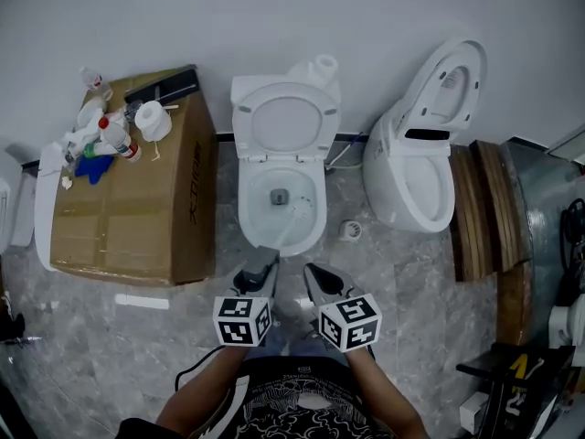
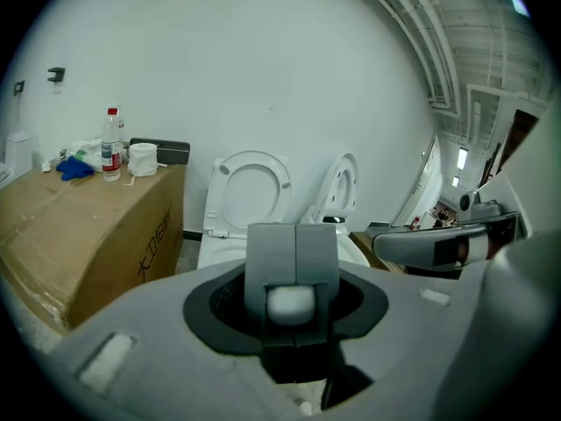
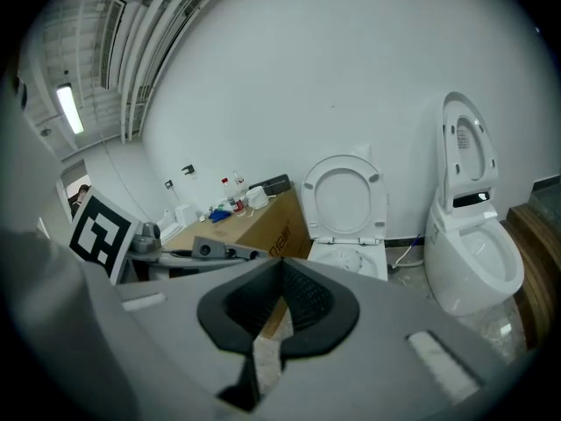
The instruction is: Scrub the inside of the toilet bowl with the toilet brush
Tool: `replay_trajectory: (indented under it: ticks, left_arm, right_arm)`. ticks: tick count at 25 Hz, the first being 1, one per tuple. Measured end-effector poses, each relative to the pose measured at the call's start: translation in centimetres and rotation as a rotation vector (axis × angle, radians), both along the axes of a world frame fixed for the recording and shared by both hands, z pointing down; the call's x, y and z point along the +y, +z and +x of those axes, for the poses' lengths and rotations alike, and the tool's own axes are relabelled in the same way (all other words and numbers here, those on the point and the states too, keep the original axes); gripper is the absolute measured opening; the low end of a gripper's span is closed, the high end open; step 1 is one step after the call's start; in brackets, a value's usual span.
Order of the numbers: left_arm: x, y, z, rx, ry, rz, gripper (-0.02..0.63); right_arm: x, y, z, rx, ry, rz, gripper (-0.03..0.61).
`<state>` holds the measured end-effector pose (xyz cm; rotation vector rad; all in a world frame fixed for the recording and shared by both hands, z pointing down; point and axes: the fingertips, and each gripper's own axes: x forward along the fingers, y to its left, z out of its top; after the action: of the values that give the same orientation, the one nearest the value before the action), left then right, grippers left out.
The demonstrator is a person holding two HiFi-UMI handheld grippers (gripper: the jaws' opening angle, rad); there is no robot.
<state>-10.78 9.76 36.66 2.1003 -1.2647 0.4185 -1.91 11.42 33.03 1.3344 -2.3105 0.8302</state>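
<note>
A white toilet (image 1: 279,230) stands in front of me with its seat and lid (image 1: 286,122) raised against the wall. The white toilet brush (image 1: 294,219) slants down into the bowl, its handle running back to my left gripper (image 1: 264,257). That gripper is shut on the handle; the handle's rounded white end (image 2: 290,303) shows clamped between the grey fingers (image 2: 272,251). My right gripper (image 1: 316,276) hovers beside it just short of the bowl's front rim, shut with nothing in it (image 3: 281,274). The brush head is hard to make out against the white bowl.
A cardboard box (image 1: 128,210) with bottles, a blue cloth and a paper roll (image 1: 152,120) sits left of the toilet. A second toilet (image 1: 416,172) with raised lid stands to the right, wooden planks (image 1: 480,204) beyond it. The floor is grey marble tile (image 1: 402,273).
</note>
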Motion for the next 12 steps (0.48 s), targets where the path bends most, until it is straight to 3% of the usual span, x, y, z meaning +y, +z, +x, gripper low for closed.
replay_trajectory:
  ticks: [12]
  left_arm:
    - [-6.0,5.1,2.9,-0.073,-0.014,-0.072,0.173]
  right_arm:
    - [-6.9,3.8,3.7,-0.057,-0.023,-0.039,-0.002]
